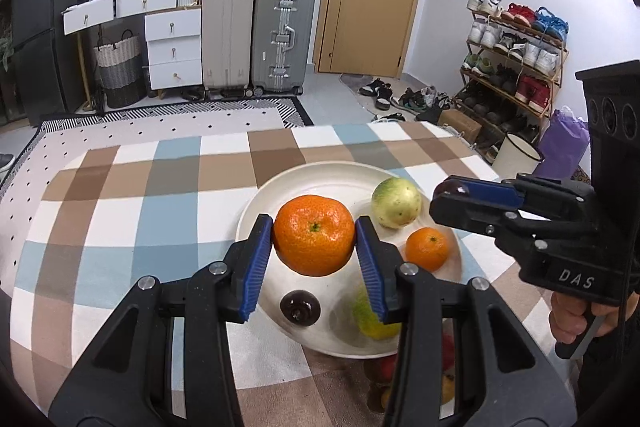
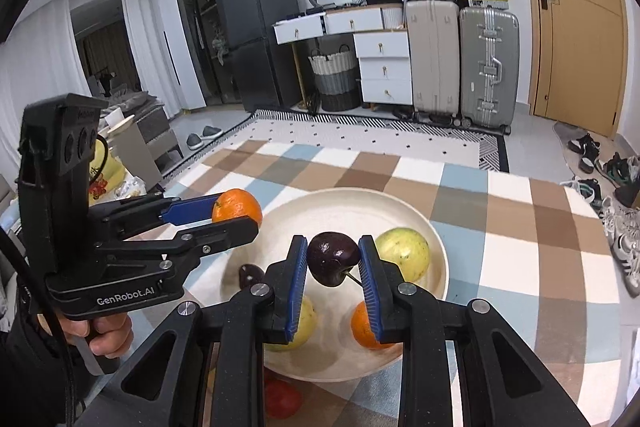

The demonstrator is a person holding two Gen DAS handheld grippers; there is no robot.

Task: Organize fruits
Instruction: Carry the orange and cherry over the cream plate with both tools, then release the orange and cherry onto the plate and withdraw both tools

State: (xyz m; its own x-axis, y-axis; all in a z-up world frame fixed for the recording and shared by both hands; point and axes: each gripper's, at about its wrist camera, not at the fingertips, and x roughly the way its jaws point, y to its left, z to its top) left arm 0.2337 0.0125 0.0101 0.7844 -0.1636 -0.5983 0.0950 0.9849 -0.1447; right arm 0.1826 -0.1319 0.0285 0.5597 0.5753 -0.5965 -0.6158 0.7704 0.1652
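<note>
My left gripper [image 1: 314, 237] is shut on a large orange [image 1: 314, 235] and holds it above the near left part of the white plate [image 1: 272, 195]. My right gripper [image 2: 333, 263] is shut on a dark cherry [image 2: 332, 258] and holds it above the plate [image 2: 304, 203]. In the left wrist view the plate holds a yellow-green fruit [image 1: 397, 203], a small orange [image 1: 426, 247], a dark cherry [image 1: 300, 307] and another yellow-green fruit [image 1: 370, 319], partly hidden by my finger. The right gripper [image 1: 452, 193] shows at the right, the left gripper [image 2: 236, 213] at the left.
The plate sits on a table with a checked cloth [image 1: 120, 211]. Red and yellow fruit [image 2: 282, 399] lies on the cloth at the plate's near edge, under my grippers. Suitcases [image 1: 256, 35], drawers, a door and a shoe rack [image 1: 516, 67] stand behind the table.
</note>
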